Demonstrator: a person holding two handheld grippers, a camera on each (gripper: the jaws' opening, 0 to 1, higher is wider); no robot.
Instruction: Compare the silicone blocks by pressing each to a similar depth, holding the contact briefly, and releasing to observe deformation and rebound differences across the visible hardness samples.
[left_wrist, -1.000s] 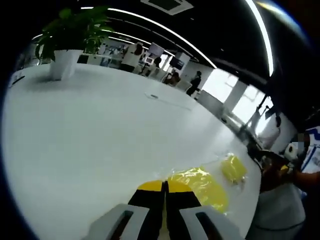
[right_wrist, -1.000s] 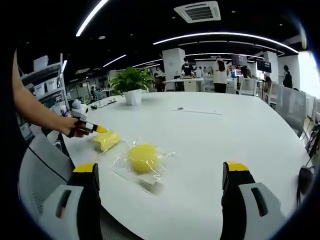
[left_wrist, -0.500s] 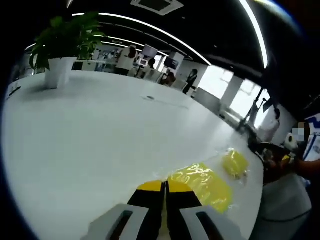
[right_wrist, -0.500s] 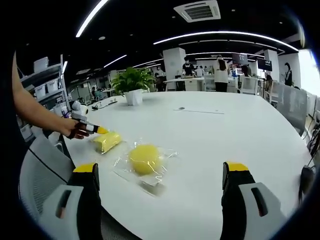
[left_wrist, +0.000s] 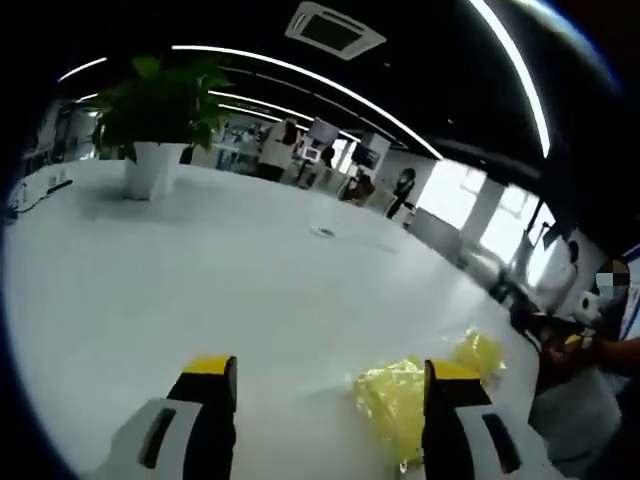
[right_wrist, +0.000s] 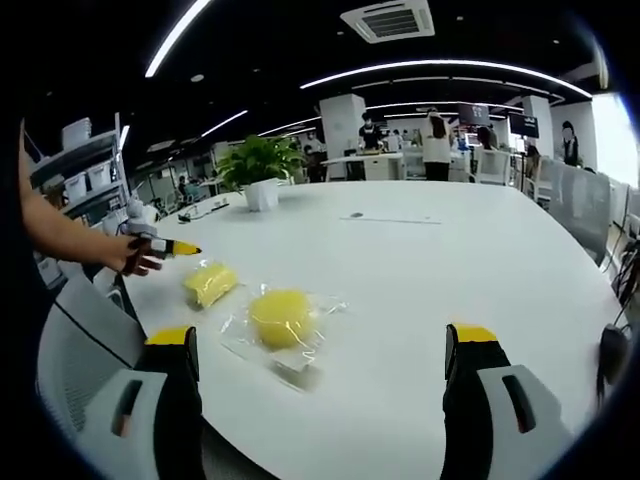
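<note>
On the white table (right_wrist: 420, 260), a round yellow silicone block (right_wrist: 280, 317) lies in a clear bag, ahead of my open right gripper (right_wrist: 322, 335) and clear of its jaws. A smaller yellow block (right_wrist: 210, 282) rests to its left. Just beyond it, a hand holds my left gripper (right_wrist: 160, 246) off the block. In the left gripper view, the left gripper (left_wrist: 335, 368) stands open above the table. The bagged block (left_wrist: 395, 400) sits just inside its right jaw, and the smaller block (left_wrist: 478, 352) lies further right.
A potted plant (right_wrist: 262, 165) stands at the far side of the table (left_wrist: 200, 260), also seen as a potted plant (left_wrist: 155, 110) in the left gripper view. A grey chair (right_wrist: 80, 370) is at the near left edge. People stand in the background.
My left gripper has opened from shut. It has drawn back a little from the smaller yellow block. The right gripper stays open and still.
</note>
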